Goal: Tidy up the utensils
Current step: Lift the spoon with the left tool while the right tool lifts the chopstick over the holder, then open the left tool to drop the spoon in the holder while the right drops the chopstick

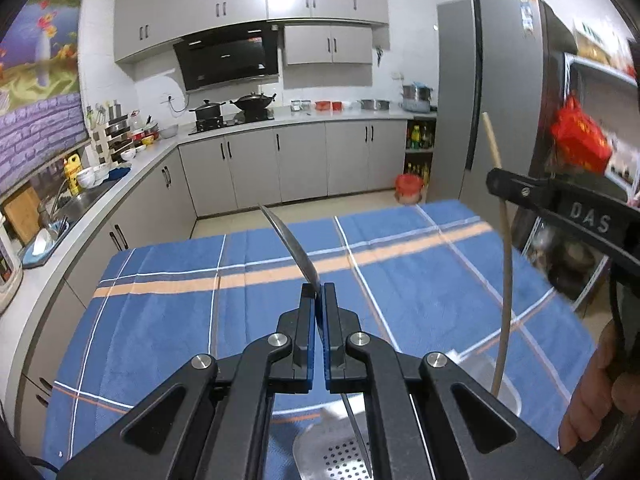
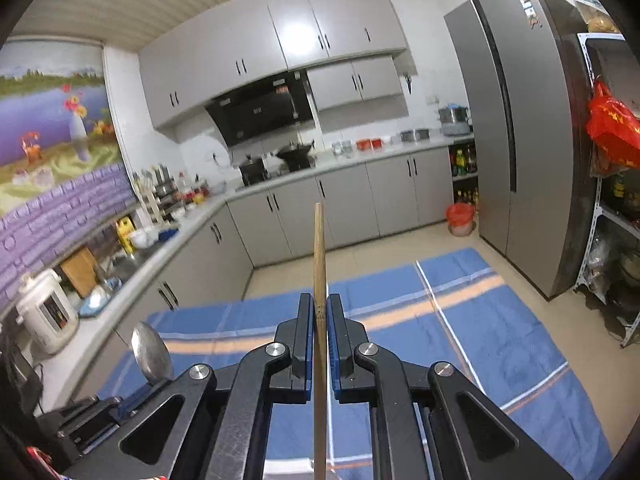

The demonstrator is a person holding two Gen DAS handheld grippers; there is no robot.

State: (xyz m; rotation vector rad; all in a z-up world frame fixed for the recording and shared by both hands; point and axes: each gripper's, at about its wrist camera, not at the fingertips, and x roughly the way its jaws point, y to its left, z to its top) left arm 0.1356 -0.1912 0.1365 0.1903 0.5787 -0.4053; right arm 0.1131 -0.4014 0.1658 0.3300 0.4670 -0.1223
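My left gripper [image 1: 319, 292] is shut on a metal spoon [image 1: 290, 242]. I see the spoon edge-on, its bowl rising up and to the left over the blue plaid tablecloth [image 1: 400, 292] and its handle running back under the jaws. In the right wrist view the spoon's bowl [image 2: 152, 350] sticks up at the lower left above the left gripper [image 2: 134, 398]. My right gripper [image 2: 320, 306] is shut on a wooden chopstick [image 2: 319, 248] that points up and forward. From the left wrist view, the right gripper [image 1: 498, 180] holds the chopstick [image 1: 507, 280] at the right, a hand behind it.
A perforated metal tray [image 1: 336, 458] lies on the cloth just under my left gripper, and a shiny steel container [image 1: 486, 376] sits beside it. Kitchen counters [image 1: 132, 168] run along the left and back. A grey fridge [image 2: 520, 140] and a shelf with a red bag [image 2: 612, 128] stand at the right.
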